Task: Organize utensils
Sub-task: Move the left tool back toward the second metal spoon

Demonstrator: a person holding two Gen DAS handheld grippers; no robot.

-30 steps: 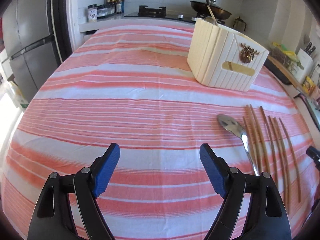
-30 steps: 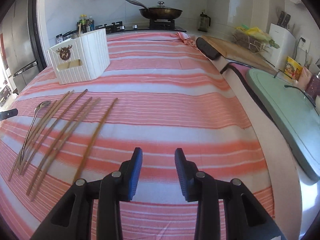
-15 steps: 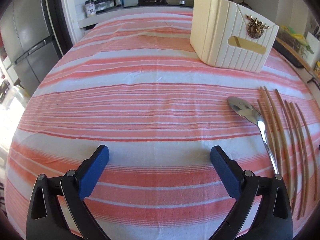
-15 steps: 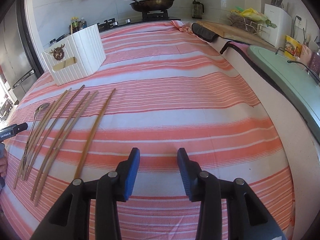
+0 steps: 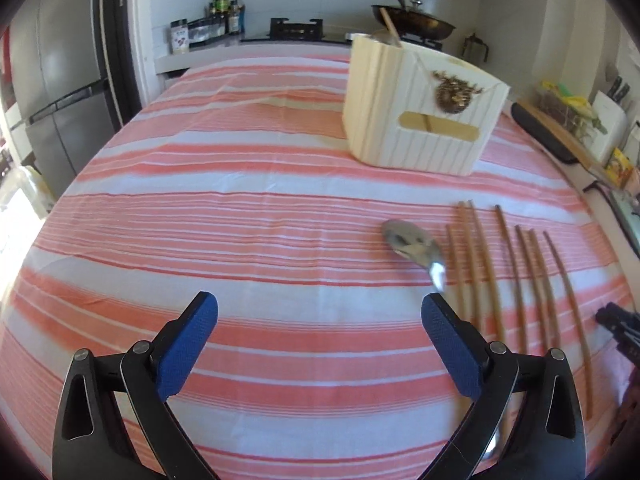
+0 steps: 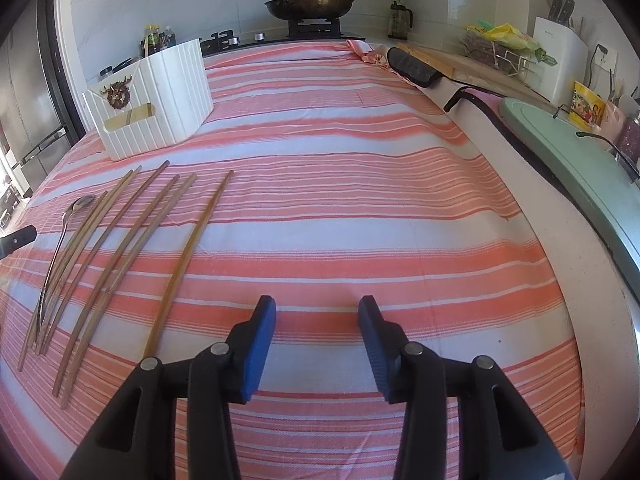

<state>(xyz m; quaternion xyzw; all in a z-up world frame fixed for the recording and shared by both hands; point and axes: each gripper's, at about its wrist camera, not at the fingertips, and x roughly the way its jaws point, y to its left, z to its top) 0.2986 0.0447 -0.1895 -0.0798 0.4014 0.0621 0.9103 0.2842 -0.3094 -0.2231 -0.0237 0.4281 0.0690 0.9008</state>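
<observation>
A cream ribbed utensil holder [image 5: 420,116] stands on the striped cloth; it also shows in the right wrist view [image 6: 152,100], with a utensil sticking out of its top. A metal spoon [image 5: 414,246] and several wooden chopsticks [image 5: 520,276] lie side by side in front of it. In the right wrist view the spoon [image 6: 60,240] and chopsticks [image 6: 132,240] lie to the left. My left gripper [image 5: 320,344] is open wide and empty, just left of the spoon's handle. My right gripper [image 6: 316,340] is open and empty, right of the chopsticks.
The pink-and-white striped tablecloth [image 5: 240,208] covers the table. A stove with a lidded pan [image 6: 310,2] is behind it. A cutting board [image 6: 480,68], a green tray [image 6: 580,160] and a knife block [image 6: 560,48] line the right counter. A fridge [image 5: 60,100] stands at left.
My left gripper has opened wider and swung back and forth, now nearer the spoon's handle. My right gripper has opened wider and moved slightly forward.
</observation>
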